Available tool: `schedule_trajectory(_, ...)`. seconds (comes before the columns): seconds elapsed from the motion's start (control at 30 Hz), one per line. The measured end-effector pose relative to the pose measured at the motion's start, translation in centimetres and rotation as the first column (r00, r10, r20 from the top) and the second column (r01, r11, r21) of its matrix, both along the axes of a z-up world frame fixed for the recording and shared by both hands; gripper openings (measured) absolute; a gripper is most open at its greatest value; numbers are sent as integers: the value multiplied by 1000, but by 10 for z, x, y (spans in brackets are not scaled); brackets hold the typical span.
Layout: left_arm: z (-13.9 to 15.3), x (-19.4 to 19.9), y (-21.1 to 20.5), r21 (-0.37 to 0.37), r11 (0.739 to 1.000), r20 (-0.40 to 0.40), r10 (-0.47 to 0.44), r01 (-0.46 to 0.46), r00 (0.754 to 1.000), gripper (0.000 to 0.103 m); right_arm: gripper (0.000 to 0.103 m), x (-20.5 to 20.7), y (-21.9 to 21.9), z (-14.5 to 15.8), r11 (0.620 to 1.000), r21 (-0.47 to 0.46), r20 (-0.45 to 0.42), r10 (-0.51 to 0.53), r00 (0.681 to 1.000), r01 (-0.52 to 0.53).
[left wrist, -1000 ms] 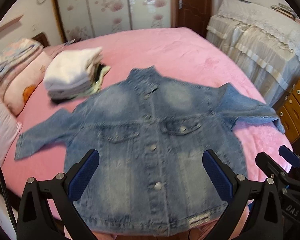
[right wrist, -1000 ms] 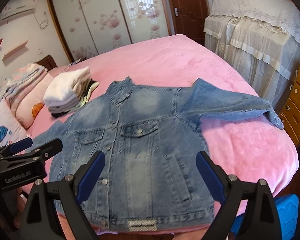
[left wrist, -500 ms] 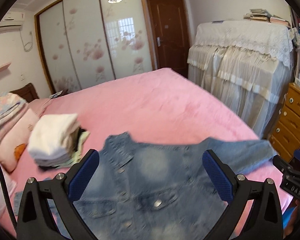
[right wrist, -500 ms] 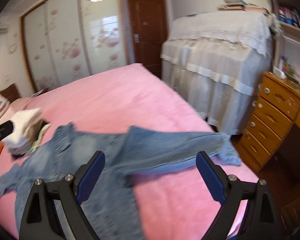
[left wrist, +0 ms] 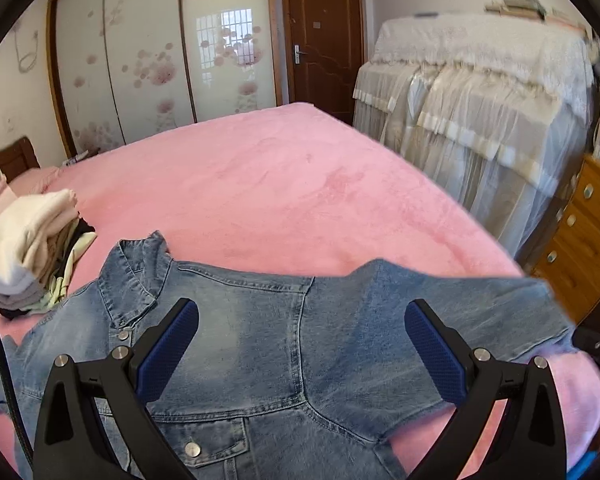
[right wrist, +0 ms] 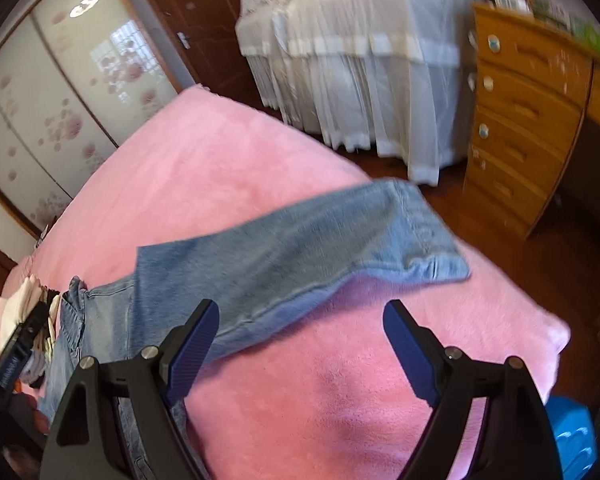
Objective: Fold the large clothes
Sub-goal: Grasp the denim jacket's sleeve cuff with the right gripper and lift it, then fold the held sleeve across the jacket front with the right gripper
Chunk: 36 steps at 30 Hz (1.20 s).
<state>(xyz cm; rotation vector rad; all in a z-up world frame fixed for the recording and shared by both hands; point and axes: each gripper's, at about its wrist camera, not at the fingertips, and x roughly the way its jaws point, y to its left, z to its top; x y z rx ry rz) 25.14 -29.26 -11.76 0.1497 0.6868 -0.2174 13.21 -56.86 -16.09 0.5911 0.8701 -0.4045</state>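
Denim jacket [left wrist: 260,344] lies flat, front up, on the pink bed [left wrist: 280,184], collar at 10 o'clock in left wrist view, one sleeve [right wrist: 300,252] stretched toward 2 o'clock in right wrist view, cuff near the bed's edge. Left gripper [left wrist: 300,344] hangs over the shoulder w/ jaws wide, nothing pinched. Right gripper [right wrist: 300,332] is closing, only the sleeve's lower edge btwn its jaws, not gripped. Likely step: sleeve fold-in. Advice: pinch near the cuff, pin the shoulder seam, carry the sleeve flat across the chest. Folded stack [left wrist: 32,248] sits at 9 o'clock.
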Motion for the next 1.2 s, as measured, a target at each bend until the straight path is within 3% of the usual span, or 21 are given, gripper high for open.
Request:
schedule_trajectory(0.13, -23, 4, -17, 53, 998, -48, -25, 28, 999, 102, 85, 13, -10, -24, 996, 87, -11, -21, 1000, 22)
schedule_trajectory(0.33, -55, 11, -23, 96, 994, -181, -31, 48, 983, 100, 84, 34, -36, -57, 975, 186, -52, -112, 992, 120)
schedule_trajectory(0.4, -58, 8, -17, 98, 994, -187, -26, 45, 982, 100, 73, 40, -44, -67, 971, 179, -91, -143, 986, 158)
schedule_trajectory(0.43, -58, 7, -13, 100, 994, -192, -22, 42, 981, 100, 60, 42, -47, -71, 971, 168, -108, -155, 982, 172)
schedule_trajectory(0.5, -60, 7, -4, 103, 994, -206, -9, 31, 978, 100, 45, 45, -50, -76, 972, 144, -124, -170, 978, 187)
schedule_trajectory(0.57, -60, 9, 4, 95, 995, -226, -5, 27, 974, 100, 21, 47, -50, -75, 974, 106, -140, -183, 973, 199)
schedule_trajectory(0.67, -58, 10, 17, 77, 997, -247, 4, 16, 969, 100, 5, 49, -46, -66, 982, 65, -112, -171, 979, 179)
schedule_trajectory(0.8, -50, 8, 39, 62, 998, -246, 19, -3, 969, 100, 4, 55, -21, -29, 988, -76, -41, -137, 990, 134)
schedule_trajectory(0.9, -35, 6, 67, 45, 998, -223, 52, -43, 973, 100, 4, 66, 11, 16, 981, -183, 49, -61, 997, 69)
schedule_trajectory(1.0, -19, 5, 108, 12, 994, -196, 109, -108, 975, 100, 4, 83, 67, 63, 956, -288, 144, 106, 984, -60)
schedule_trajectory(1.07, -11, 5, 143, -23, 986, -193, 159, -167, 968, 100, 4, 99, 115, 84, 919, -352, 167, 247, 954, -177)
schedule_trajectory(1.2, -9, 9, 201, -67, 964, -196, 240, -258, 951, 100, 4, 128, 230, 89, 782, -457, 125, 528, 840, -424)
